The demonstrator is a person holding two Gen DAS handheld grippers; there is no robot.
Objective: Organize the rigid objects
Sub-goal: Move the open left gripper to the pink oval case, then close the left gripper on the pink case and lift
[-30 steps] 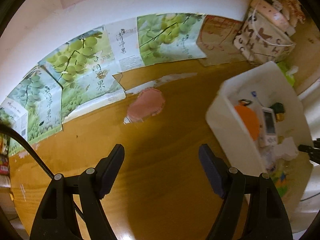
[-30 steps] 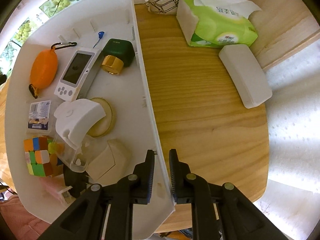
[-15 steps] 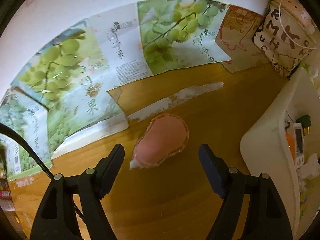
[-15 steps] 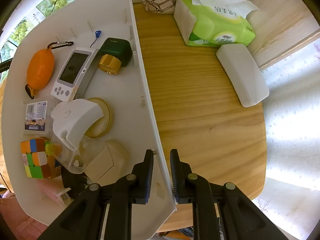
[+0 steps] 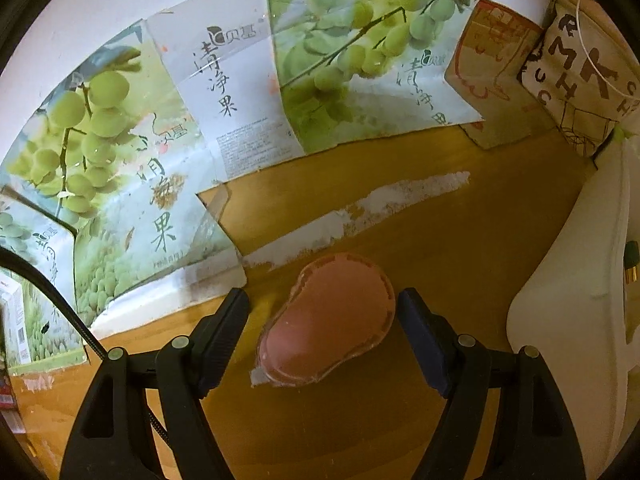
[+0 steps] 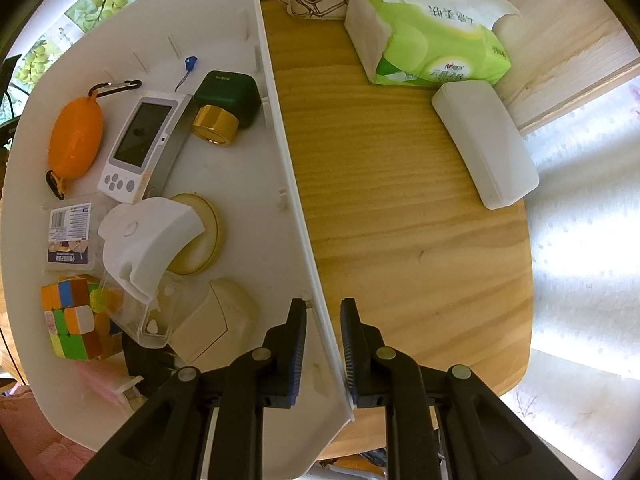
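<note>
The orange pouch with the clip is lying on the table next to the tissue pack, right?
Not quite. The orange pouch with the clip is lying inside the white bin, beside the white handheld device. The tissue pack sits outside the bin on the wooden table. The right wrist view shows this.

Beside the white bin (image 6: 280, 128), a pink pouch (image 5: 332, 320) lies on amber wood, with green-grape printed cartons (image 5: 160, 140) beyond it.
</note>
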